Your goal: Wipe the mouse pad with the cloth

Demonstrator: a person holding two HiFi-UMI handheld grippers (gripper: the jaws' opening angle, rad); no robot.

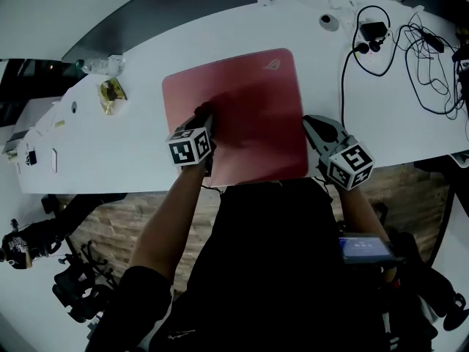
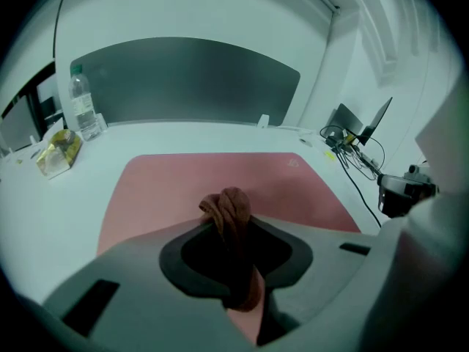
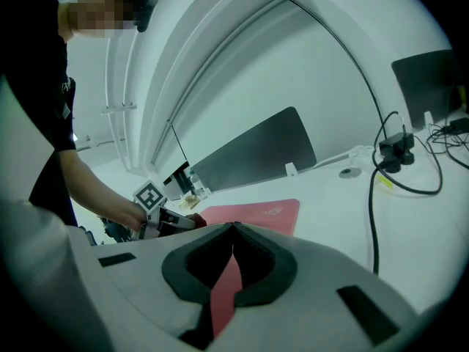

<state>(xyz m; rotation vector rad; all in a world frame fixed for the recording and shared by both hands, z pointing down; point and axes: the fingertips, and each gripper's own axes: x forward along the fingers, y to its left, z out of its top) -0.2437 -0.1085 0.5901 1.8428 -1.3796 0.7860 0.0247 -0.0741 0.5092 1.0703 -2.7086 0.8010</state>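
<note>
A red mouse pad (image 1: 249, 101) lies flat on the white desk (image 1: 132, 145). My left gripper (image 1: 203, 123) is over the pad's near left part, shut on a bunched reddish-brown cloth (image 2: 229, 210) that sticks out past the jaws onto the pad (image 2: 220, 178). In the head view the cloth (image 1: 203, 111) shows as a dark lump at the fingertips. My right gripper (image 1: 311, 125) is at the pad's right edge, its jaws closed with a strip of the red pad (image 3: 226, 284) between them. The right gripper view also shows the left gripper (image 3: 170, 221) resting on the pad.
A water bottle (image 1: 102, 66) and a gold wrapper (image 1: 112, 95) sit at the desk's left. Black cables (image 1: 410, 42) and a small adapter (image 1: 372, 29) spread over the right side. A grey partition (image 2: 190, 79) runs along the back. The desk's front edge is at my body.
</note>
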